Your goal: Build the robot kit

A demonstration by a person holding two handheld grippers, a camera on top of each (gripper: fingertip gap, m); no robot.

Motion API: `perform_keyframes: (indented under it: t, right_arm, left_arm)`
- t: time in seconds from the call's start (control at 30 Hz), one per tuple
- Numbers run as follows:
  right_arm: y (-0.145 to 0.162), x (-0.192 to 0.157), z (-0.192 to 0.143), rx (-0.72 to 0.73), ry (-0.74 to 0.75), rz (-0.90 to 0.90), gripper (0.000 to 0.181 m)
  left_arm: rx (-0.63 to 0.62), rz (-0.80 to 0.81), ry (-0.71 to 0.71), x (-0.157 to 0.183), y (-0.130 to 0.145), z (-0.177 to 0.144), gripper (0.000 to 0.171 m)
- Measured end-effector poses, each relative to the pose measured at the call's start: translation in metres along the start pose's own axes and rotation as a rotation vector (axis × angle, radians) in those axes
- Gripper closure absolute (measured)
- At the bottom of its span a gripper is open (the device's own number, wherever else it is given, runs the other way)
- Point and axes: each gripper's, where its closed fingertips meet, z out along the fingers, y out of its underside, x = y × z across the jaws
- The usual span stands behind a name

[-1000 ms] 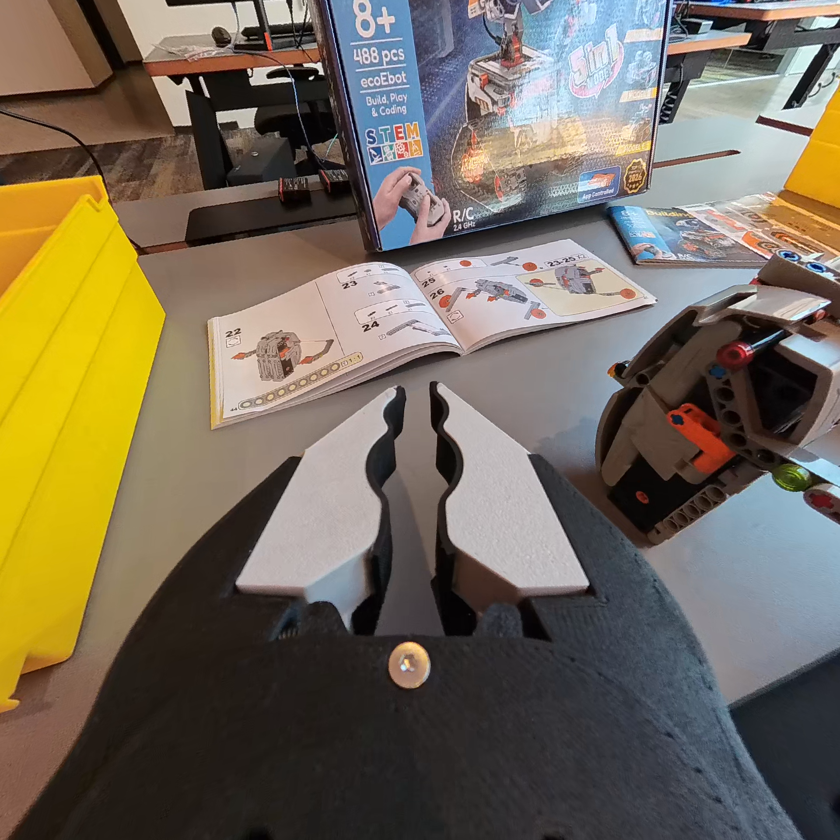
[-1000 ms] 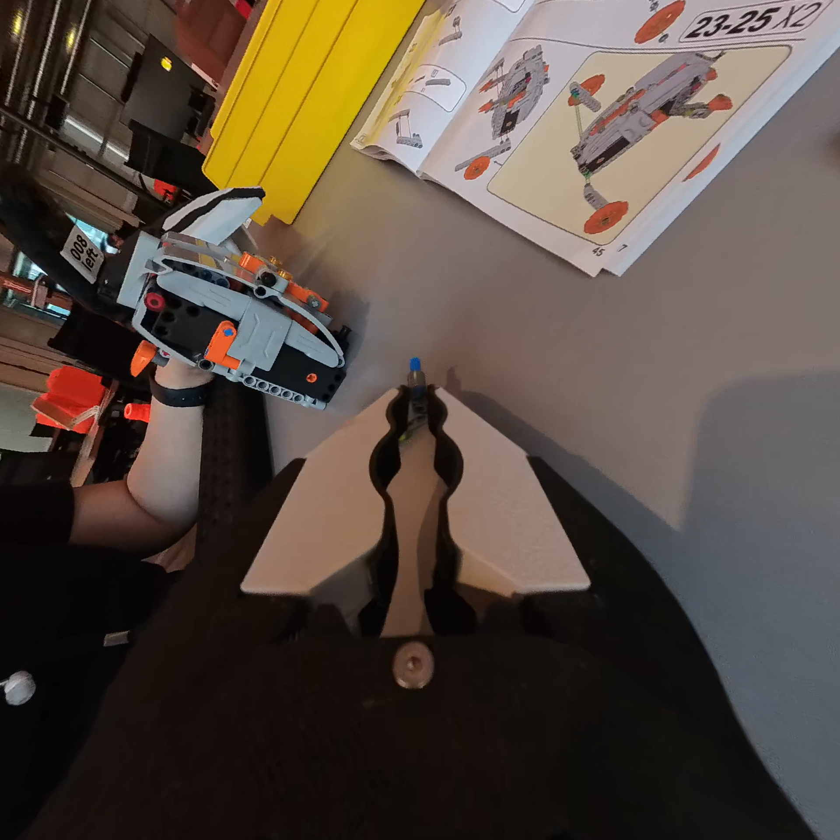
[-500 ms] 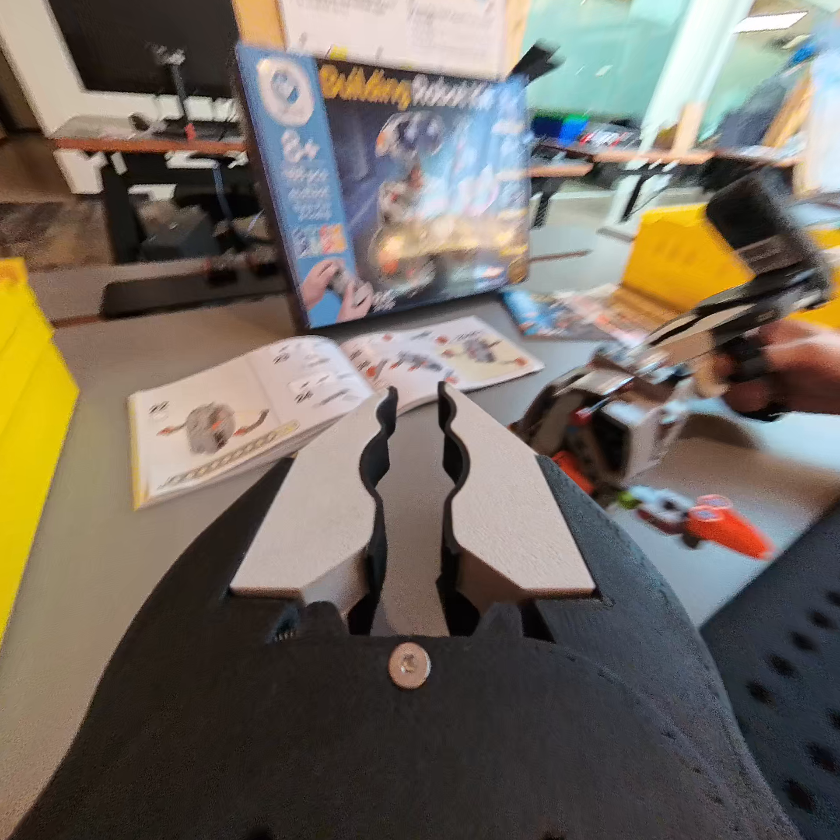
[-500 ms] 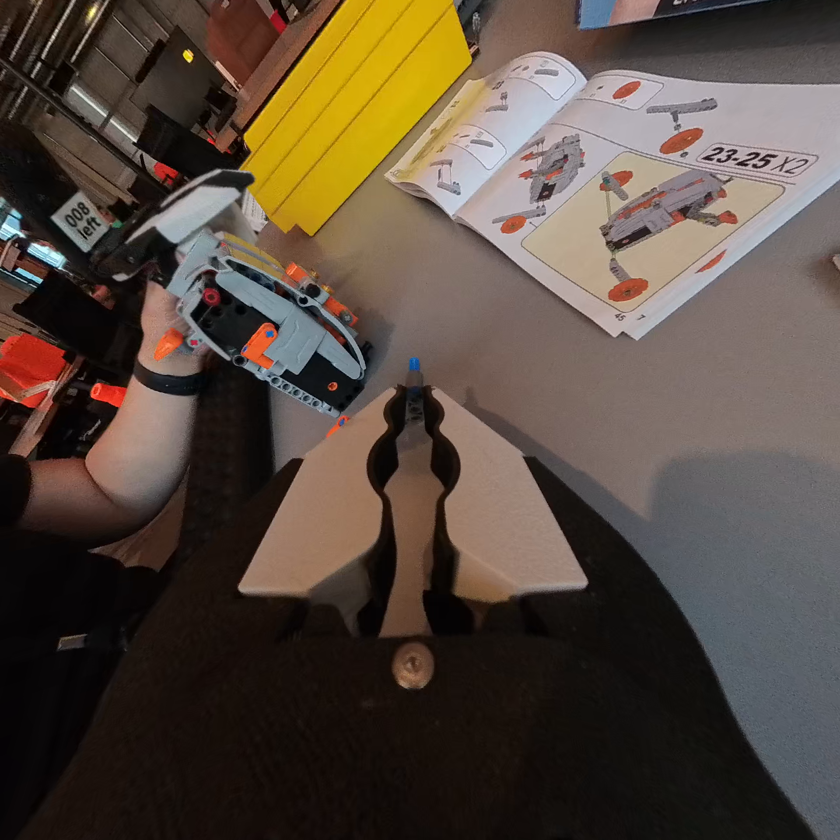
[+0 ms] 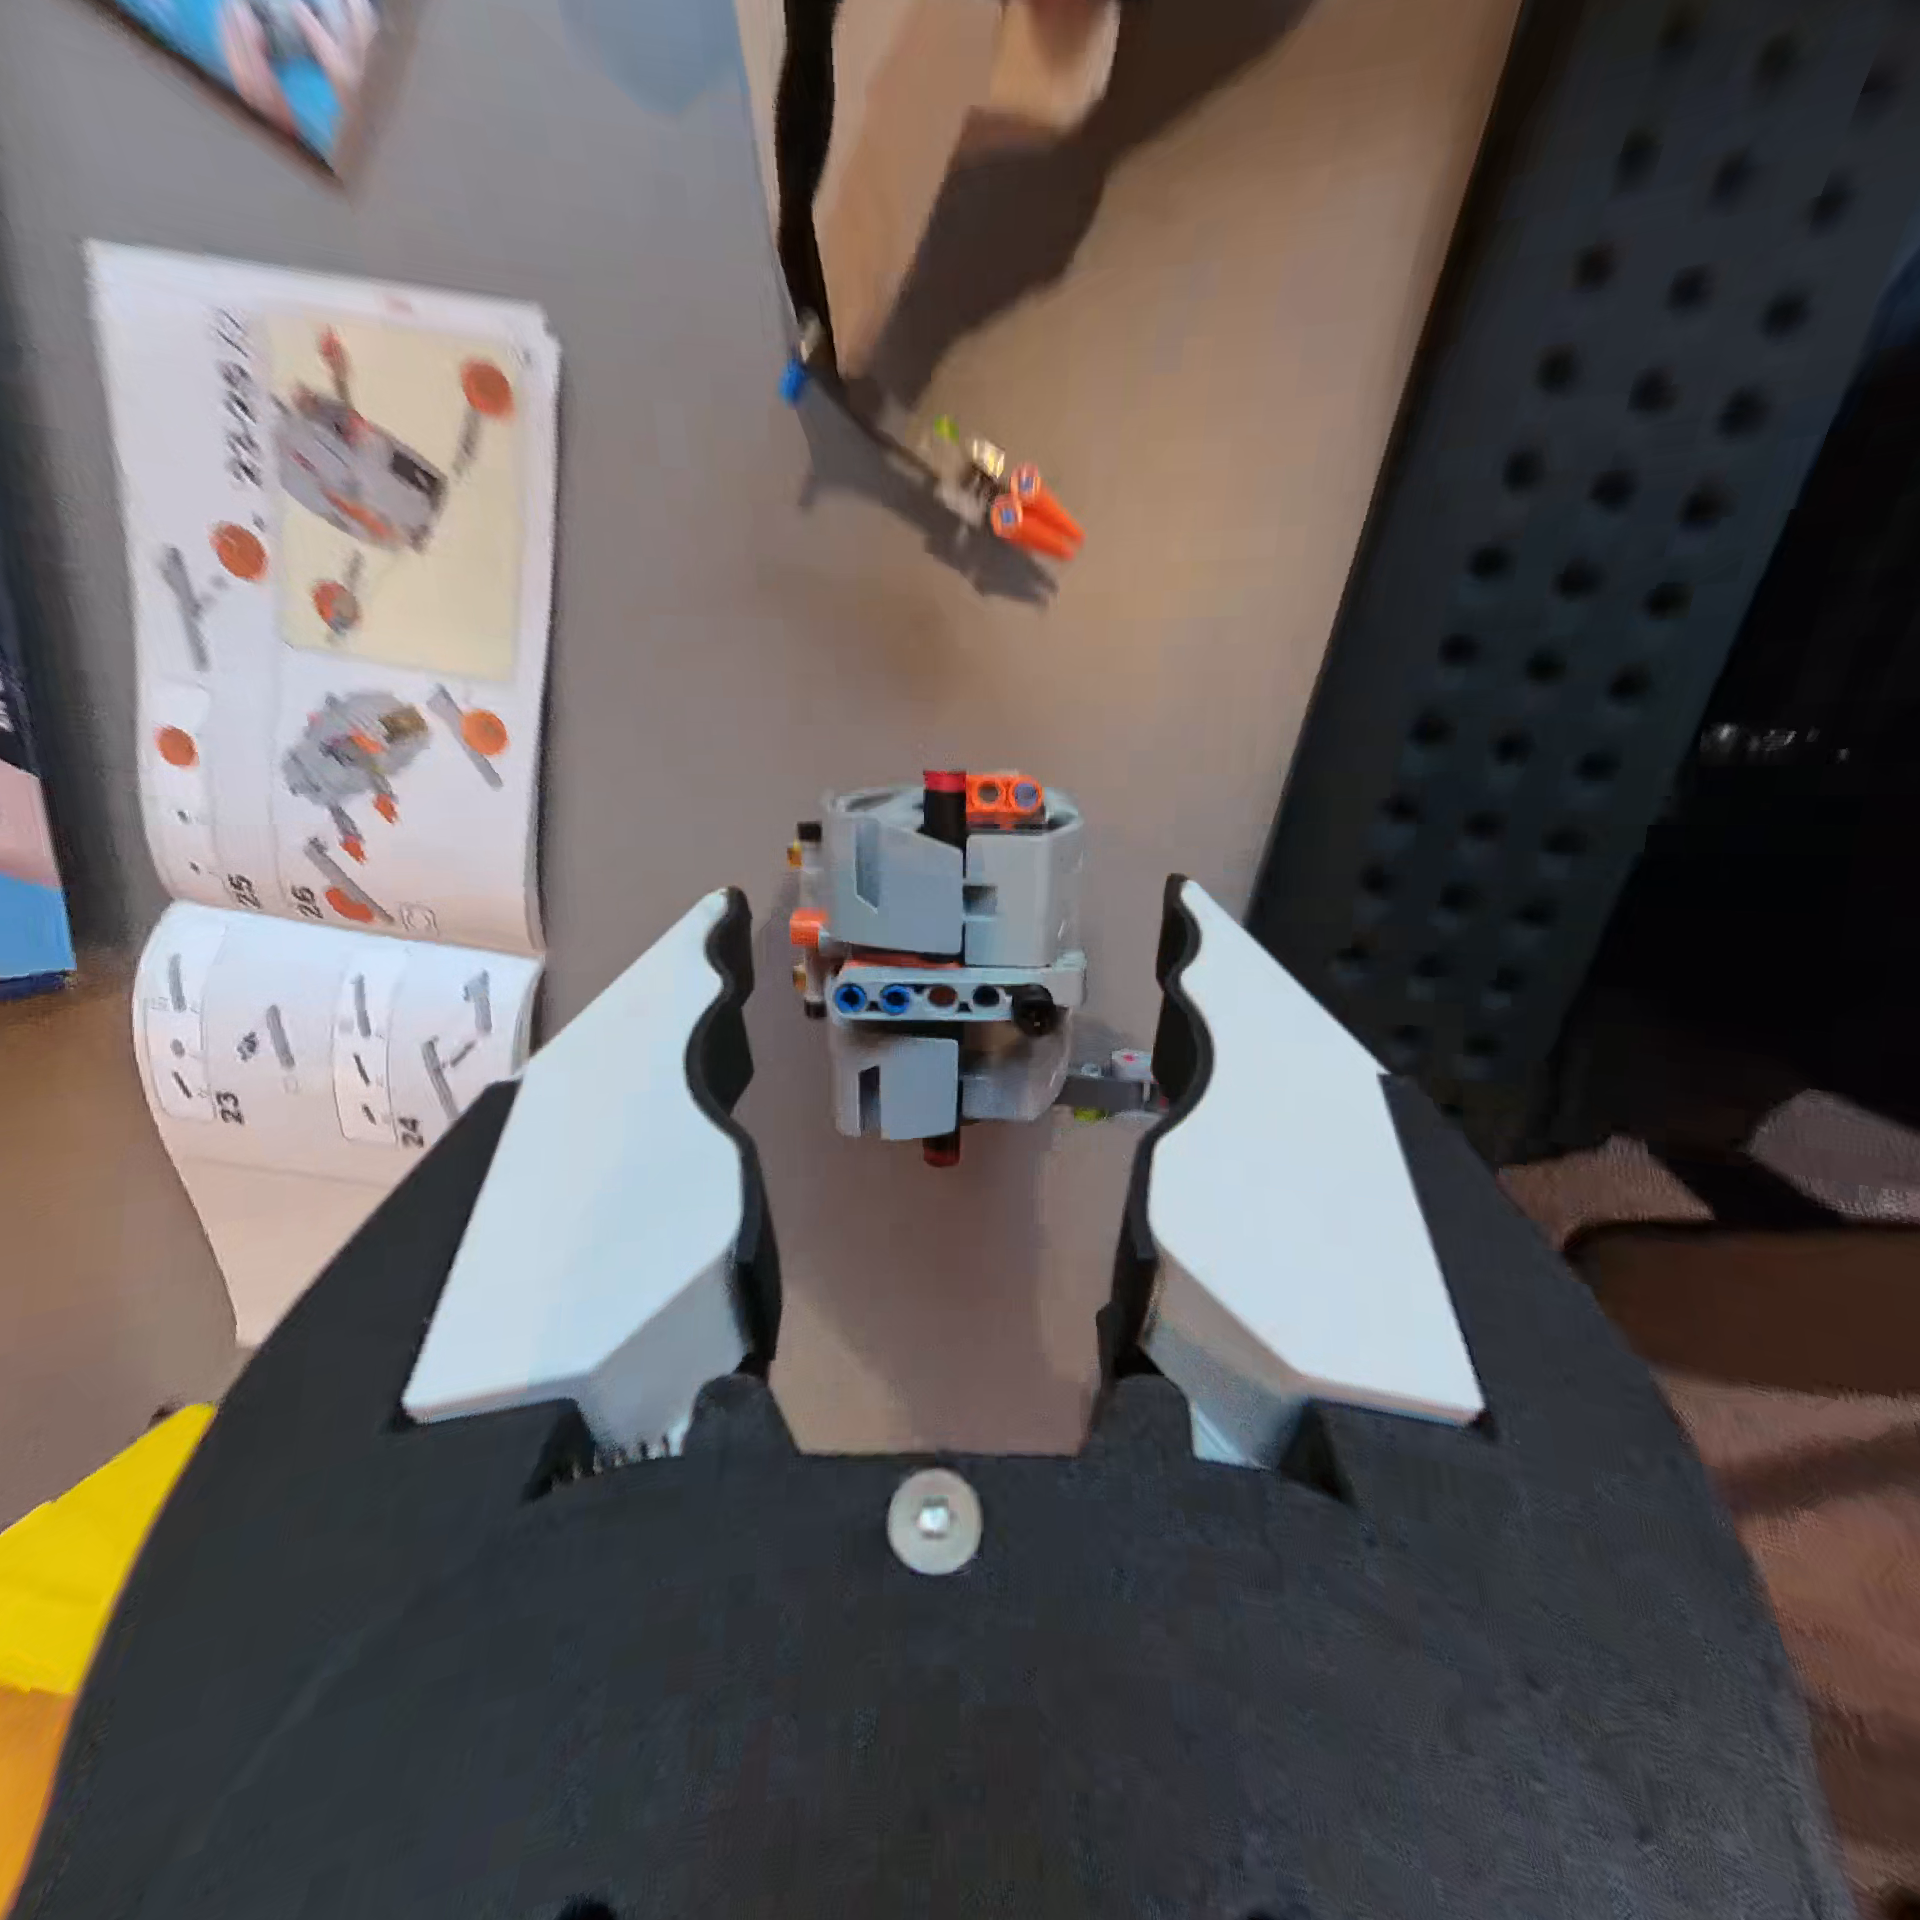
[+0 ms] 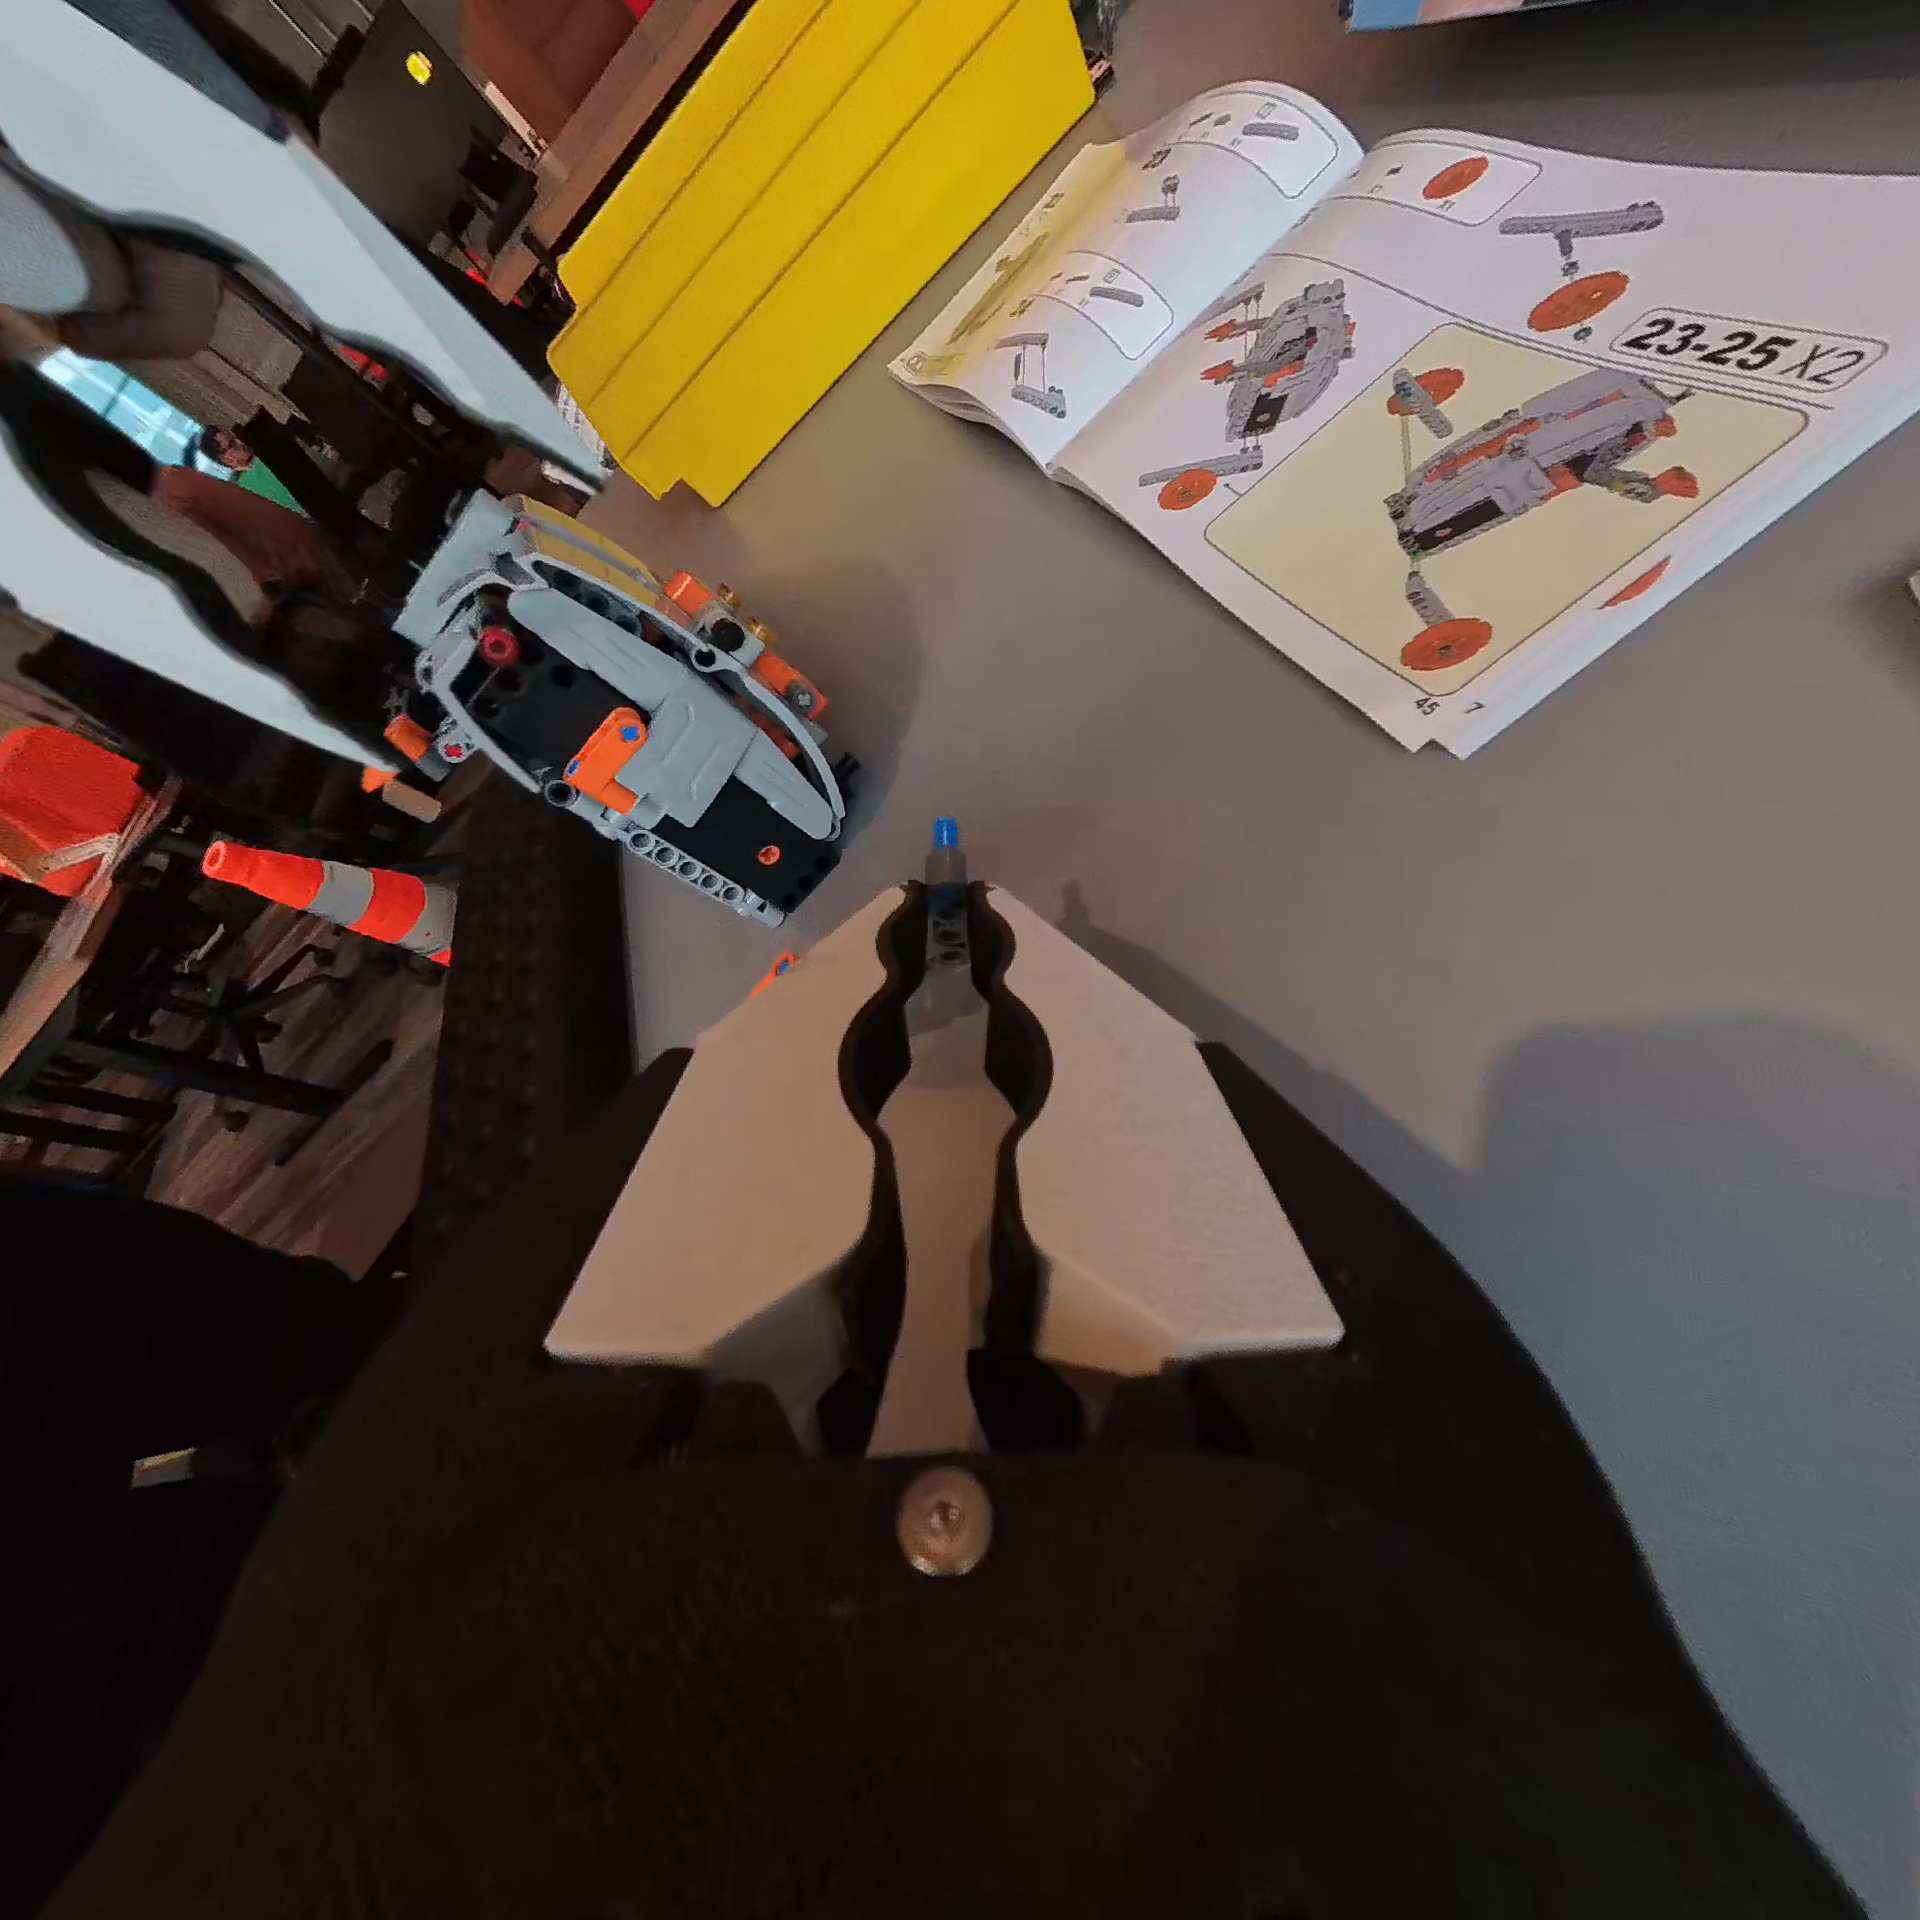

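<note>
Inspection of the left gripper (image 5: 951, 997) finds our jaws spread wide, gripping nothing, with the grey, black and orange brick-built model (image 5: 940, 961) on the grey table (image 5: 665, 499) between the two fingertips; whether either finger touches it we cannot tell. Our right gripper (image 6: 943, 904) is closed on a thin grey pin with a blue tip (image 6: 943, 883), which projects past the fingertips above the table. From the right wrist view the model (image 6: 644, 717) lies just left of that gripper. An open instruction booklet (image 6: 1455, 416) and a yellow bin (image 6: 810, 239) lie beyond. Loose orange parts (image 5: 1034, 514) sit farther off.
</note>
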Motion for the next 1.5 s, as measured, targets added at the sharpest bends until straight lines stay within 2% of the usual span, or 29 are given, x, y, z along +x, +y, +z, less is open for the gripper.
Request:
perform_keyframes:
  t: [0.07,0.13,0.2,0.27,0.4,0.53,0.63,0.73,0.83,1.23,1.3,1.33,1.4,1.43,1.5]
  right_arm:
    - [-0.002,0.0,-0.003,0.011,-0.004,0.008,0.175]
    - [-0.005,-0.002,-0.005,0.027,-0.017,0.019,0.175]
    - [-0.007,-0.004,-0.007,0.035,-0.029,0.026,0.175]
    - [-0.009,-0.004,-0.01,0.045,-0.033,0.029,0.175]
    - [-0.013,-0.006,-0.014,0.07,-0.043,0.044,0.175]
    - [-0.018,-0.005,-0.015,0.088,-0.023,0.039,0.175]
    - [-0.018,-0.004,-0.013,0.091,0.0,0.013,0.175]
    - [-0.017,0.003,-0.011,0.089,0.039,-0.015,0.175]
    - [-0.021,0.009,-0.011,0.12,0.06,-0.029,0.175]
    - [-0.026,0.022,-0.016,0.191,0.001,0.07,0.175]
    - [-0.027,0.022,-0.016,0.192,-0.025,0.092,0.175]
    - [-0.027,0.022,-0.015,0.191,-0.035,0.106,0.175]
    - [-0.026,0.022,-0.014,0.188,-0.056,0.132,0.175]
    - [-0.025,0.02,-0.013,0.179,-0.075,0.139,0.175]
    - [-0.023,0.019,-0.011,0.164,-0.079,0.138,0.175]
  left_arm:
    - [-0.086,0.013,0.02,0.0,0.008,0.007,0.099]
    - [-0.096,0.008,0.038,0.002,0.009,0.011,0.109]
    - [-0.095,-0.001,0.03,0.003,0.01,0.01,0.104]
    - [-0.052,0.0,-0.042,0.0,0.013,-0.002,0.098]
    - [0.304,-0.097,-0.274,-0.007,0.009,-0.063,0.1]
    - [0.716,-0.262,-0.523,0.006,0.032,-0.123,0.099]
    - [0.864,-0.328,-0.697,0.025,0.062,-0.135,0.086]
    - [0.958,-0.368,-0.861,0.036,0.085,-0.142,0.085]
    - [1.043,-0.416,-0.811,0.039,0.091,-0.136,0.085]
    - [1.089,-0.438,-0.629,0.024,0.091,-0.101,0.081]
    - [1.083,-0.429,-0.633,0.024,0.093,-0.1,0.109]
    - [1.099,-0.411,-0.65,0.025,0.092,-0.104,0.115]
    - [1.129,-0.378,-0.615,0.028,0.083,-0.112,0.114]
    - [1.123,-0.368,-0.553,0.028,0.075,-0.113,0.106]
    - [1.048,-0.327,-0.421,0.025,0.052,-0.109,0.099]
